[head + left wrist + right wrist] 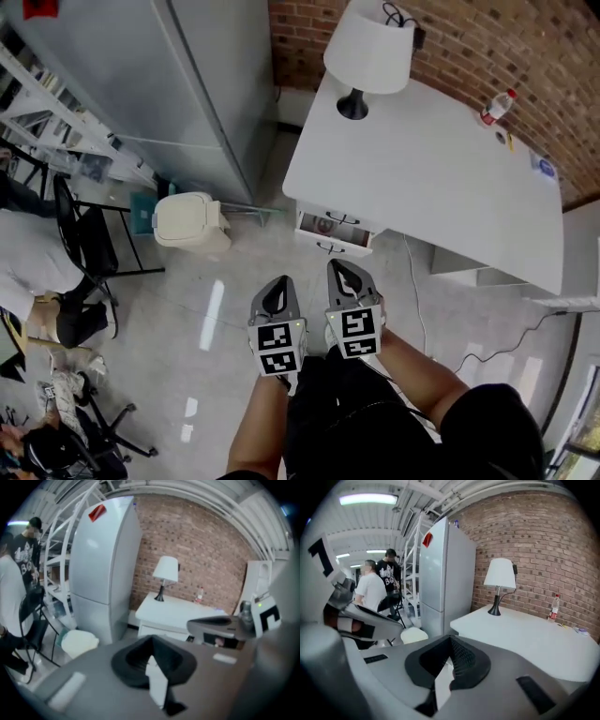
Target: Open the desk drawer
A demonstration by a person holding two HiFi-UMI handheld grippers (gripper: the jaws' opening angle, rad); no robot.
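Worktop: a white desk (422, 178) stands against a red brick wall (469, 42), in the upper right of the head view.
Desk drawer: the desk drawer (328, 225) sits under the near edge of the worktop, toward its lamp end. A second front with a dark handle (330, 247) lies just below it. The upper front shows a greyish panel with a reddish spot. How far it is pulled out cannot be told.
Left gripper: the left gripper (278, 287) is held above the floor beside the right one, pointing toward the desk. Its own view shows the jaws closed together with nothing between them. It is well apart from the drawer.
Right gripper: the right gripper (342, 273) is just beside the left, a little nearer the desk. Its jaws are pressed together and empty, and it touches neither drawer nor handle.
On the worktop: a table lamp (368, 47) with a white shade and dark foot stands at the far left corner. A small clear bottle with a red cap (497, 106) stands near the wall, and two small items lie further along that edge.
Beside the desk: a tall grey refrigerator (187, 84) stands to the left. A cream lidded bin (189, 220) sits on the floor in front of it.
Floor: a pale glossy floor (216, 309), with a thin cable (497, 349) trailing at the right.
Left edge: a black chair (89, 239) and a person in a white top (28, 258).
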